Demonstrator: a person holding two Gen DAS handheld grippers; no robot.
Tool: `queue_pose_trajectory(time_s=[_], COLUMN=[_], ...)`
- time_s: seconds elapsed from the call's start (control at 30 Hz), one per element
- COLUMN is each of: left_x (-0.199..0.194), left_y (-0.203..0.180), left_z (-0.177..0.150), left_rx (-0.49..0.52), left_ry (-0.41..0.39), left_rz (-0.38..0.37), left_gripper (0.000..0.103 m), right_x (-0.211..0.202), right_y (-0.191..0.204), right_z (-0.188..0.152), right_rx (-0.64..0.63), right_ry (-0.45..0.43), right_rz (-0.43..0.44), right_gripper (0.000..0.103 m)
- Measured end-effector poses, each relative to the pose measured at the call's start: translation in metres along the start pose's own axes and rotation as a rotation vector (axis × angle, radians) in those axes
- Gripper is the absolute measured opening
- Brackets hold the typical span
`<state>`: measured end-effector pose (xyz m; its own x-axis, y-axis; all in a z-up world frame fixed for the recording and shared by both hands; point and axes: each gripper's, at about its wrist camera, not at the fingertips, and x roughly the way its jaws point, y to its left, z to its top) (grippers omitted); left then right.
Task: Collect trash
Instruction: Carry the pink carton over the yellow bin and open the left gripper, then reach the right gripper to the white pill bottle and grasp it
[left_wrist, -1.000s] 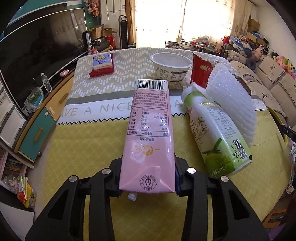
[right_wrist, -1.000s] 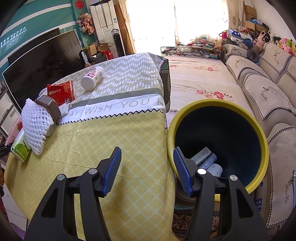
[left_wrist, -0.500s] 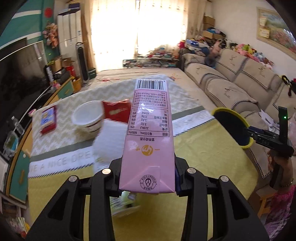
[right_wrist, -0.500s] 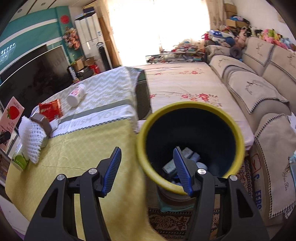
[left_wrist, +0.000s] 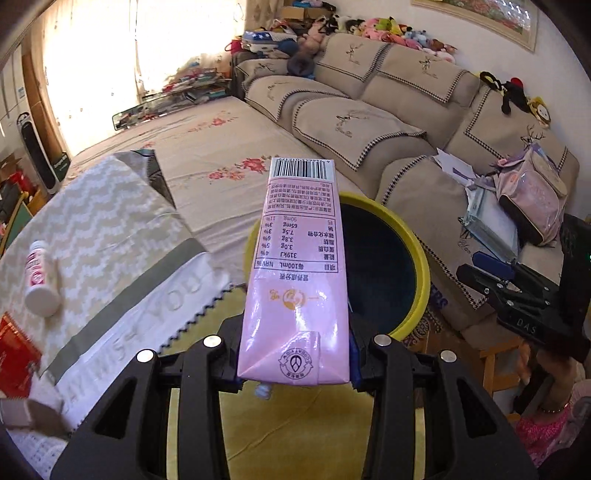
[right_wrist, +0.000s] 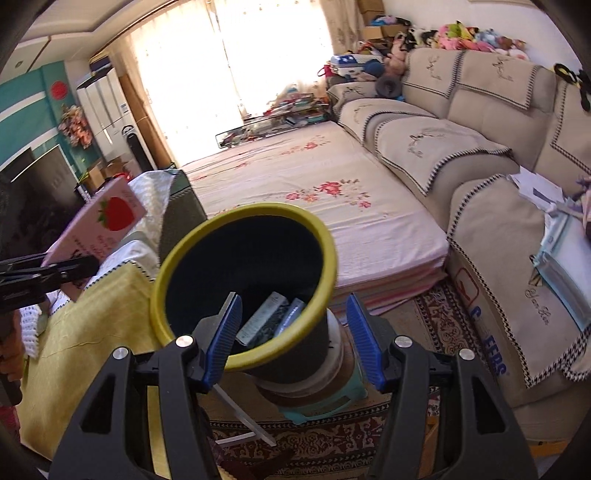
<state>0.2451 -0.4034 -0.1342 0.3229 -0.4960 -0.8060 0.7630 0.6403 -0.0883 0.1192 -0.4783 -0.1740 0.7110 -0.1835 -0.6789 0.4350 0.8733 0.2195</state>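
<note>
Left gripper (left_wrist: 295, 363): your fingers are clamped on the pink carton (left_wrist: 299, 273), barcode end pointing forward. Half a second ago the carton stood over the table's middle with the bin well off to the right; now its far end overlaps the yellow-rimmed bin (left_wrist: 413, 258), which sits just beyond the table edge (left_wrist: 155, 325). A white bottle (left_wrist: 40, 277) lies on the cloth at left.

Right gripper (right_wrist: 293, 332): your jaws are spread wide and hold nothing, framing the bin's near rim (right_wrist: 258, 360) (closer than before). Only this view looks down into the bin, where earlier discards (right_wrist: 271, 321) lie, and shows the carton's strawberry face (right_wrist: 107, 221) at left.
</note>
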Motion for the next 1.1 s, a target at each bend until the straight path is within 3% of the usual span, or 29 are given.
queue_pose_trajectory(time_s=[0.13, 0.2, 0.23, 0.33, 0.47, 0.53, 0.73, 0.93, 1.1], left_x=[0.04, 0.053, 0.055, 0.046, 0.003, -0.026, -0.109, -0.188, -0.226], left_y=[-0.018, -0.02, -0.021, -0.022, -0.009, -0.003, 0.037, 0.097, 0.141], left_z=[0.022, 0.026, 0.028, 0.029, 0.015, 0.004, -0.041, -0.113, -0.172], left_rx=[0.022, 0.012, 0.0, -0.024, -0.051, -0.069, -0.162, -0.329, -0.445], left_ry=[0.029, 0.027, 0.02, -0.018, -0.099, -0.149, -0.269, -0.36, -0.374], left_rz=[0.005, 0.015, 0.018, 0.008, 0.02, 0.048, 0.146, 0.33, 0.463], left_gripper=[0.04, 0.067, 0.072, 0.072, 0.075, 0.083, 0.093, 0.098, 0.098], right_x=[0.006, 0.009, 0.01, 0.014, 0.018, 0.02, 0.024, 0.025, 0.023], right_y=[-0.02, -0.026, -0.026, -0.03, -0.024, -0.014, 0.035, 0.107, 0.177], right_z=[-0.004, -0.005, -0.006, -0.008, -0.009, -0.01, -0.004, 0.01, 0.026], right_rx=[0.032, 0.044, 0.047, 0.056, 0.053, 0.037, -0.059, -0.185, -0.271], right_ry=[0.015, 0.023, 0.025, 0.031, 0.041, 0.046, 0.059, 0.062, 0.054], right_rz=[-0.01, -0.012, -0.012, -0.012, 0.002, 0.018, 0.074, 0.151, 0.245], right_gripper=[0.057, 0.057, 0.057, 0.057, 0.058, 0.058, 0.058, 0.058, 0.062])
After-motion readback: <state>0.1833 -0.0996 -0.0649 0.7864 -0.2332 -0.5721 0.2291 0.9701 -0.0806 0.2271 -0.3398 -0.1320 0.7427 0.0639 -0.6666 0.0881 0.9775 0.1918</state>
